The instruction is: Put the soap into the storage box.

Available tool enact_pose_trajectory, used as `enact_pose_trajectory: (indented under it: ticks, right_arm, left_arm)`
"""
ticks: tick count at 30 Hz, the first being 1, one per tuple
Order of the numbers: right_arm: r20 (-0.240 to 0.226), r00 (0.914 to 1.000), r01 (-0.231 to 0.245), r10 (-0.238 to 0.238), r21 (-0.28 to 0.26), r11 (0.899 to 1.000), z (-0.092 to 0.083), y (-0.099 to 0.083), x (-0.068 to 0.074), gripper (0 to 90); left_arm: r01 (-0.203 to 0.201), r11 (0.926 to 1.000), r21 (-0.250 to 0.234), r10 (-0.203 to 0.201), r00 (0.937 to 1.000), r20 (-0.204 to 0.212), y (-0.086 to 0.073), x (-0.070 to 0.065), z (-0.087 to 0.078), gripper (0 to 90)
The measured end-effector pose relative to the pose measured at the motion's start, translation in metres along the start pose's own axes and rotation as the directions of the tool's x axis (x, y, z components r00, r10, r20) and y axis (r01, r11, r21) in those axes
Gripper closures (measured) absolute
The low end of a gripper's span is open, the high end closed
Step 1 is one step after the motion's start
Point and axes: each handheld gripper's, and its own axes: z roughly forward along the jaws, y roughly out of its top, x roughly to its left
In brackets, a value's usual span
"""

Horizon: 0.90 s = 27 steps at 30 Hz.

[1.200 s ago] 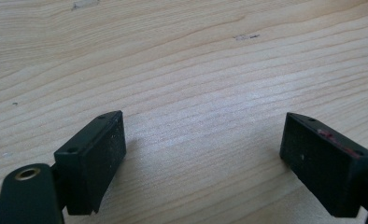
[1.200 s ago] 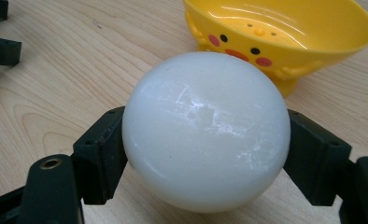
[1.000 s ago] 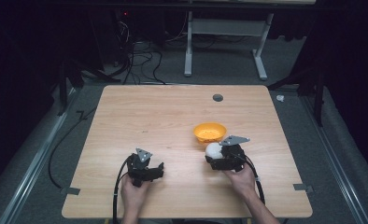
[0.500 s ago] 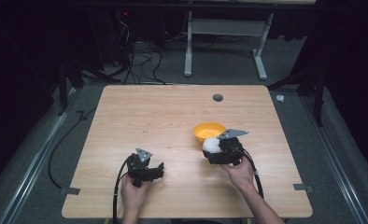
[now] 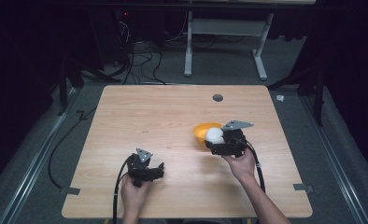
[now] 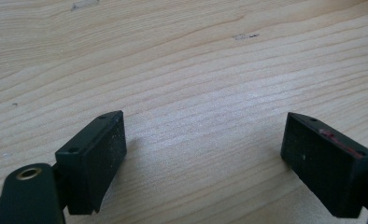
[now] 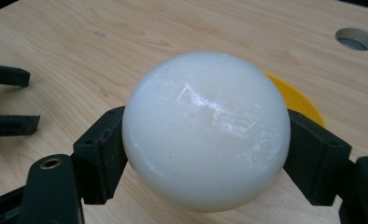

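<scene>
A glossy white ball (image 7: 205, 128) is clamped between the two black jaws of my right gripper (image 7: 205, 158). From above, the right gripper (image 5: 214, 141) holds the ball (image 5: 214, 135) just over the near rim of a yellow bowl (image 5: 202, 131) at the table's middle right. Behind the ball, a sliver of that yellow bowl (image 7: 301, 100) peeks out. My left gripper (image 5: 159, 169) rests low near the front left of the table, jaws wide apart. Its view gives my left gripper (image 6: 203, 156) open over bare wood with nothing between the pads.
The light wooden table (image 5: 149, 116) has a round cable hole (image 5: 217, 97) near its far edge. Tape tabs mark the front corners. The left gripper's jaw tips (image 7: 9, 100) appear at the far left of the right gripper view. Cables and a desk frame (image 5: 224, 42) lie beyond the table.
My right gripper has carried the white ball up and forward toward the yellow bowl. The left gripper has stayed where it was.
</scene>
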Motion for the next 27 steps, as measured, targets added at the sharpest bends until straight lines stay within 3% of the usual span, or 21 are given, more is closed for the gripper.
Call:
enact_pose_trajectory:
  ticks: [5,17,27]
  right_arm:
    - [0.020,0.9998,-0.006,0.006,-0.029,1.000,-0.003,0.008,-0.006,23.7]
    - [0.043,0.9984,-0.035,0.036,-0.028,0.999,-0.002,0.011,-0.023,23.8]
    - [0.061,0.9979,-0.023,0.024,-0.017,1.000,0.010,0.023,-0.027,23.8]
  left_arm:
    - [-0.003,1.0000,0.003,0.003,1.0000,0.004,0.000,0.000,0.000,14.6]
    - [-0.003,1.0000,0.003,0.003,1.0000,0.004,0.000,0.000,0.000,14.6]
    - [-0.004,1.0000,0.003,0.004,1.0000,0.006,0.000,-0.001,0.000,14.5]
